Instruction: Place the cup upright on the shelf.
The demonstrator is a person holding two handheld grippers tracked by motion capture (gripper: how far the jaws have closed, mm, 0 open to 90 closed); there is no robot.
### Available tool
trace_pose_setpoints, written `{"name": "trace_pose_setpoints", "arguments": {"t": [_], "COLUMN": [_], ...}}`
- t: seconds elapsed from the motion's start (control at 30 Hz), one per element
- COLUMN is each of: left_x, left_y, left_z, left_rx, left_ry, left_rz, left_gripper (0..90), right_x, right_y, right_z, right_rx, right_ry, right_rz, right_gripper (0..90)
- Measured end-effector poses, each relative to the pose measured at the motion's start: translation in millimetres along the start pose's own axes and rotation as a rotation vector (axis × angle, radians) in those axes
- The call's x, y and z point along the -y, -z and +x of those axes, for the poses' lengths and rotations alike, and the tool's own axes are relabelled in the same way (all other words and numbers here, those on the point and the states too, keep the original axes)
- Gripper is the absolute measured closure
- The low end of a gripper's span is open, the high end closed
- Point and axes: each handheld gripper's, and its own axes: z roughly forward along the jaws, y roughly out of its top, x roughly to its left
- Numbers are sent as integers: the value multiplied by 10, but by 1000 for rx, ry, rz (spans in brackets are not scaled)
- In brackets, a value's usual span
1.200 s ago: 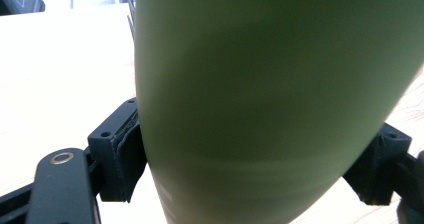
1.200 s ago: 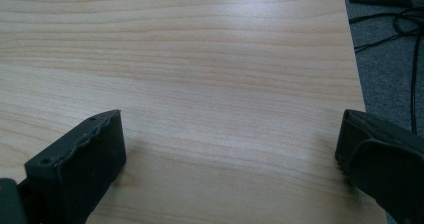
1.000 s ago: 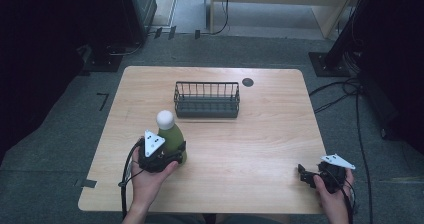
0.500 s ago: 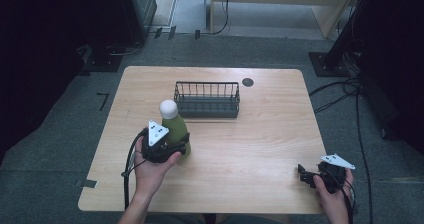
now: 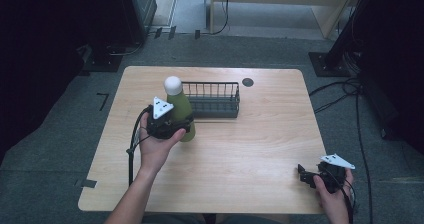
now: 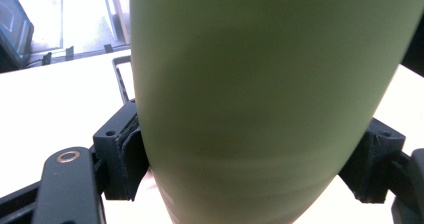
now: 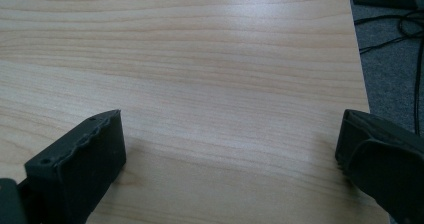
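Beside the wire basket (image 5: pixel 212 99), left gripper (image 5: pixel 167 125) jaws clamped on green bottle (image 6: pixel 260 99); right gripper (image 7: pixel 225 164) jaws wide apart, empty.

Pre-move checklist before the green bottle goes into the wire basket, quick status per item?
1. Left claw shut on the green bottle: ok, its jaws press both sides of the body in the left gripper view.
2. Bottle upright, white cap on top: ok.
3. Bottle off the table: cannot tell, its base is hidden.
4. Wire basket holding nothing: ok as far as the high view shows.
5. Path to the basket: ok, the bottle sits just at its left end.
6. Right claw out of the way: ok, open near the table's right front corner.
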Motion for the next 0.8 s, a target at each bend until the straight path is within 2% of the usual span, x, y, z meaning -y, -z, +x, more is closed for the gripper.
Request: {"name": "trace_pose_setpoints", "arguments": {"t": [0.2,0.37,0.8], "left_x": [-202,-344,-733], "left_y": [-99,-165,-291], "left_z": [-4,-5,-65], "left_rx": [5,20,32], "left_ry": [-21,-9,-29], "left_rz": [-7,-16,-41], "left_gripper": [214,214,215], "right_x": [-2,-1,-2], "right_y": [-2,-1,-2], "right_z": [-2,-3,0], "right_rx": [-4,-4,-10], "right_ry": [4,6,10], "right_rz": [0,1,0], "right_gripper": [0,0,0]}}
